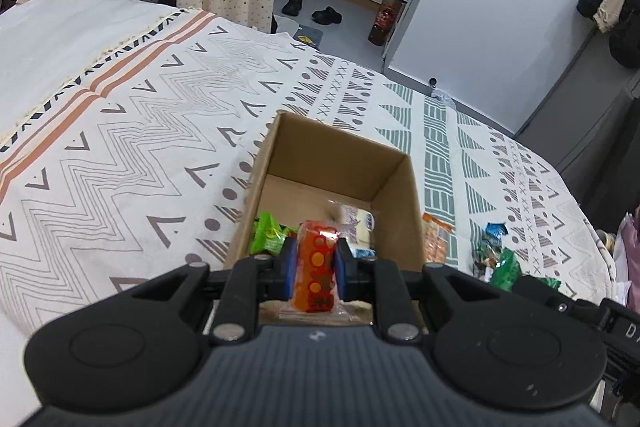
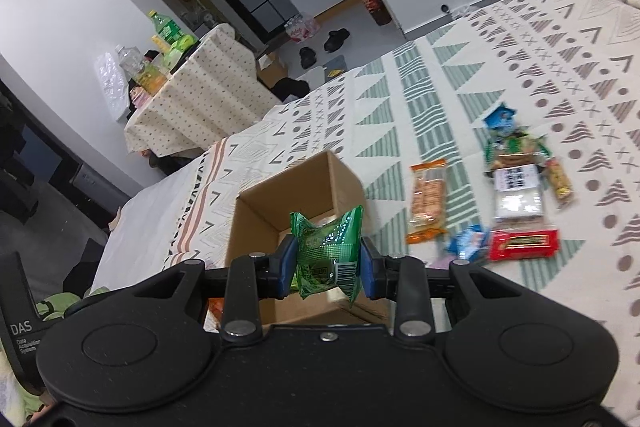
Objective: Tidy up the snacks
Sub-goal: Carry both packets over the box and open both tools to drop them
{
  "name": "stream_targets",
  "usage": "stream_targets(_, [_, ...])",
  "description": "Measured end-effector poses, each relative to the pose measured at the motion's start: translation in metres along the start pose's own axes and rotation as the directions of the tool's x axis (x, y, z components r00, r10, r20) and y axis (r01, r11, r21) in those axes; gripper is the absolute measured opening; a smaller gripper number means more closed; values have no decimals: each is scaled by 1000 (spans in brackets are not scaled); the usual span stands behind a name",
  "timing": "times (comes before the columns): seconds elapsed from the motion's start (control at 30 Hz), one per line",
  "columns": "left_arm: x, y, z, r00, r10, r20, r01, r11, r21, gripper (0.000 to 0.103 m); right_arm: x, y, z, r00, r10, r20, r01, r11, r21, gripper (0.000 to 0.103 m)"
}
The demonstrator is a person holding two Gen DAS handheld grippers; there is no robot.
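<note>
The job looks partly done: the cardboard box (image 1: 336, 163) on the bed (image 1: 120, 99) already holds a green packet (image 1: 266, 233) and a pale wrapped snack (image 1: 362, 227), while several packets (image 2: 516, 183) lie loose on the bedspread beside it. The left hand-held gripper (image 1: 314, 259) clamps an orange dotted snack (image 1: 318, 267) over the box; the right hand-held gripper (image 2: 326, 263) grips a crinkled, shiny green packet (image 2: 326, 255) near it.
</note>
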State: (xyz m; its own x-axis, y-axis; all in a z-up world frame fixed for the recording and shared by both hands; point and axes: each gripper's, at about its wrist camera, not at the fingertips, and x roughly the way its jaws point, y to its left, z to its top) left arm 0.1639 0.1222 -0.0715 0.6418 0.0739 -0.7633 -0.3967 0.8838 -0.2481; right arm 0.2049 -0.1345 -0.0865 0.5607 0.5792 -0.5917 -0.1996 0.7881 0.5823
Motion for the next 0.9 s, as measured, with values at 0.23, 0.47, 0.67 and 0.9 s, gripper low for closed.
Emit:
stream_targets(0.23, [18,16,12,999,6,-34,-8,998,-57,22,24,19,2,999,10,-33,-10,1000,-9,32])
stream_targets(0.47, [30,28,15,997,25,-72,-30,997,-72,33,44,34,3,998,21,-53,-22,1000,-11,32])
stream_targets(0.67, [25,38,14,994,85,-65,-90,993,-80,62,51,54,1,995,55,-80,-62,994,-87,44])
stream_targets(0.9, [17,33,7,993,99,-67,-105,991,-78,80,30,38,0,999,22,-42,-25,998,-65,79])
